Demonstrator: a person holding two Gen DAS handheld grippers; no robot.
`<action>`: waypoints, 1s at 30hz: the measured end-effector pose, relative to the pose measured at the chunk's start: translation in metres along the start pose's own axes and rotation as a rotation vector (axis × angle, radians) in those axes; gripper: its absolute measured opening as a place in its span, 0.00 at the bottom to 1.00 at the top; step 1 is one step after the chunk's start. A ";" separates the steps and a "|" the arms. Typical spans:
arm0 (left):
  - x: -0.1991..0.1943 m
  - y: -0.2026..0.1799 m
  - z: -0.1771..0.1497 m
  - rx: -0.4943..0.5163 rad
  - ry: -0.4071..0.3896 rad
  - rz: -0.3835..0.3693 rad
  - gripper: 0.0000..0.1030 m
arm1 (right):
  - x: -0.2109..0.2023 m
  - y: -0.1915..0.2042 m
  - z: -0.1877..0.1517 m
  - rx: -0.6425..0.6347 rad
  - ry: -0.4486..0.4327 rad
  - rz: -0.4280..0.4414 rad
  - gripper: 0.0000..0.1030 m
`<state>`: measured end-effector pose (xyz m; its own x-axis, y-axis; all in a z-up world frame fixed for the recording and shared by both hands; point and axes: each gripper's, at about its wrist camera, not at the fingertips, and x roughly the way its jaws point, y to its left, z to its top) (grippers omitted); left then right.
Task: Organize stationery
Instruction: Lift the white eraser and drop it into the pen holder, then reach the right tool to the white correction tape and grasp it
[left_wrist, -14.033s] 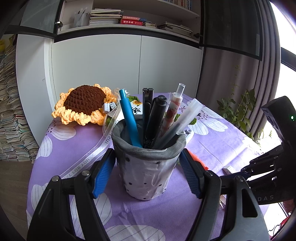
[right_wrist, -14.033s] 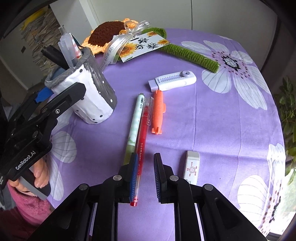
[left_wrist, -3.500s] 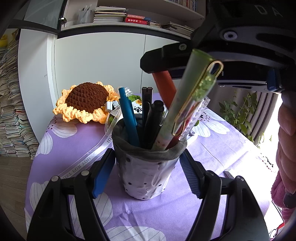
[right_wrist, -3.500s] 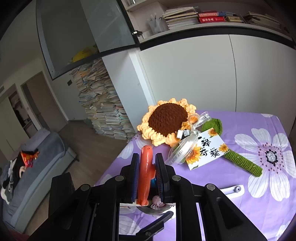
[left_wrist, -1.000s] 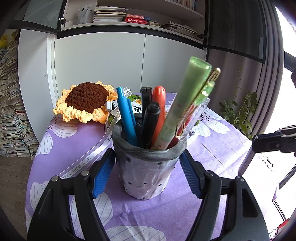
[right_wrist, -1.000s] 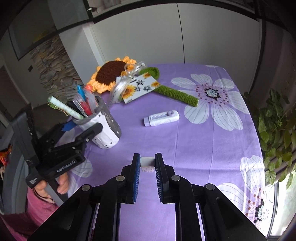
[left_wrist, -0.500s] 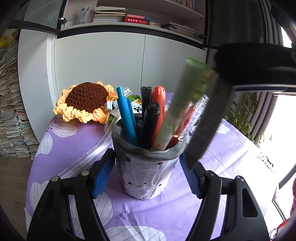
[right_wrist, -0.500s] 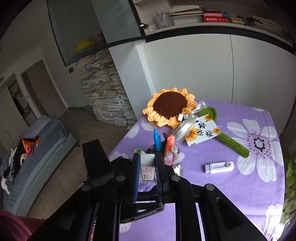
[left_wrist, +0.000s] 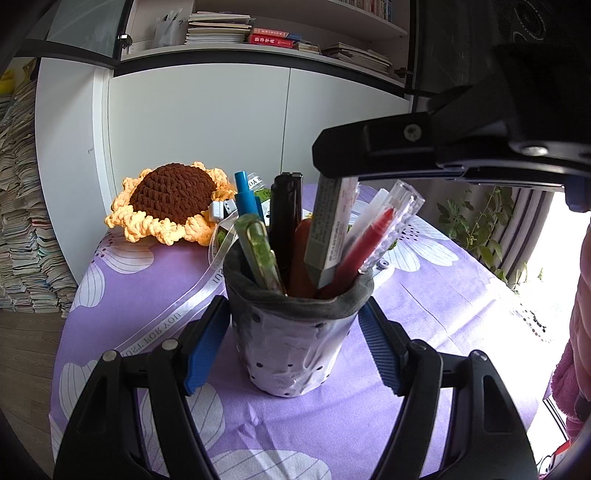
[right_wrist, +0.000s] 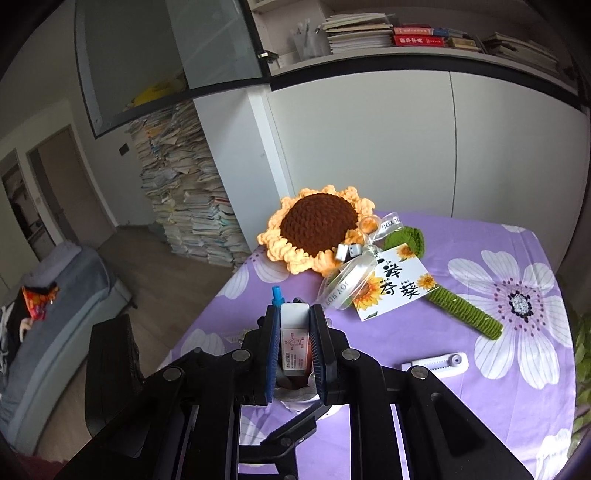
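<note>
A grey dotted pen holder (left_wrist: 295, 336) stands on the purple flowered tablecloth (left_wrist: 147, 291), full of pens: blue, black, green, orange and red. My left gripper (left_wrist: 293, 349) has its blue pads on both sides of the holder and grips it. My right gripper (right_wrist: 294, 345) is shut on a white eraser (right_wrist: 294, 339) and holds it upright over the holder's mouth. In the left wrist view the eraser (left_wrist: 328, 229) has its lower end inside the holder, among the pens. A white utility knife (right_wrist: 436, 363) lies on the cloth to the right.
A crocheted sunflower (right_wrist: 317, 229) with a ribbon, a card (right_wrist: 391, 288) and a green stem (right_wrist: 461, 306) lies at the back of the table. White cabinets and bookshelves stand behind. Stacks of papers (right_wrist: 184, 206) stand on the floor at left.
My right gripper has come down over the holder with the eraser, whose lower end now sits among the pens. The green pen has tipped over to the left. The left gripper has not moved.
</note>
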<state>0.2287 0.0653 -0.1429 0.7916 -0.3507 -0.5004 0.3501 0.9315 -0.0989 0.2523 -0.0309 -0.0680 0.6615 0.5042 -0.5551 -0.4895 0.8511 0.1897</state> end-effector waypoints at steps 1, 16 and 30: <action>0.000 0.000 0.000 0.001 0.000 0.000 0.70 | -0.001 0.002 -0.001 -0.009 -0.001 0.001 0.17; 0.001 0.000 0.000 -0.001 0.005 0.000 0.70 | -0.015 -0.008 0.002 0.046 -0.010 0.049 0.17; 0.001 0.000 0.000 0.000 0.005 -0.001 0.69 | 0.008 -0.135 -0.025 0.395 0.240 -0.244 0.44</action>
<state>0.2297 0.0644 -0.1433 0.7886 -0.3516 -0.5045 0.3513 0.9309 -0.0996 0.3097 -0.1451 -0.1180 0.5580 0.2764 -0.7824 -0.0549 0.9531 0.2976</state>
